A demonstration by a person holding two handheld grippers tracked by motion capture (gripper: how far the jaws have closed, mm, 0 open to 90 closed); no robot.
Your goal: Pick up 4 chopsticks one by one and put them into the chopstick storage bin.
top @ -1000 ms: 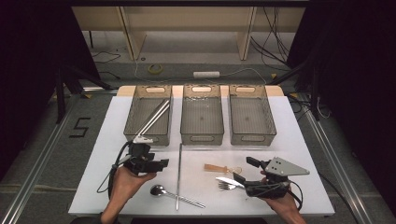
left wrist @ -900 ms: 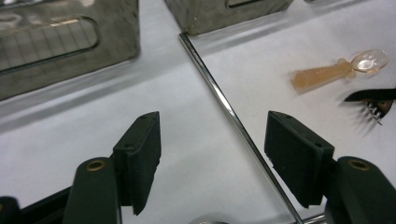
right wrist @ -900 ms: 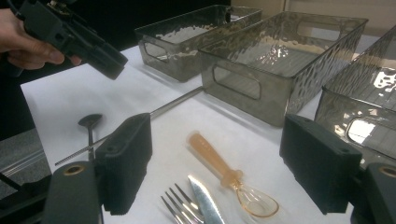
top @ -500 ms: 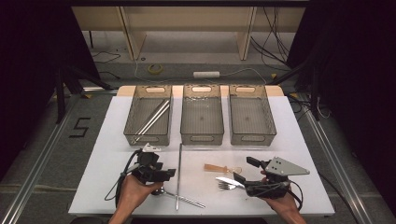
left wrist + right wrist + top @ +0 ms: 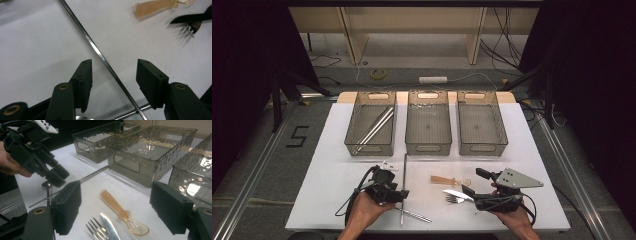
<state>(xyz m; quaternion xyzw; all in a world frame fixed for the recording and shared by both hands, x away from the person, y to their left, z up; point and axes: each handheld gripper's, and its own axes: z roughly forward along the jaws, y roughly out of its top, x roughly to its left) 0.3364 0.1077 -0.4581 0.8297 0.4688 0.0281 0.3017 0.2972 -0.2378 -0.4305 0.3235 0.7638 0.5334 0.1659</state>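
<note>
Holding your left gripper (image 5: 113, 81) low over the near left part of the white table (image 5: 337, 150), you are keeping its jaws spread on either side of a long thin metal rod (image 5: 100, 53), with neither pad touching it. That rod (image 5: 404, 180) is lying on the table, running from the near edge toward the middle bin (image 5: 428, 129). A spoon (image 5: 414, 214) is lying across the rod's near end, just under your left hand (image 5: 362, 212).

Your right gripper (image 5: 116, 212) is sitting near the right of the table with its jaws wide apart and nothing between them. Just in front of it, a fork (image 5: 96, 231), a serrated knife (image 5: 110, 227) and an orange plastic spoon (image 5: 122, 212) are lying close together.

Three clear bins are standing in a row at the far side. Metal rods (image 5: 374, 127) are lying slantwise in the left bin (image 5: 371, 124), and the right bin (image 5: 481, 129) is standing beside the middle one.
</note>
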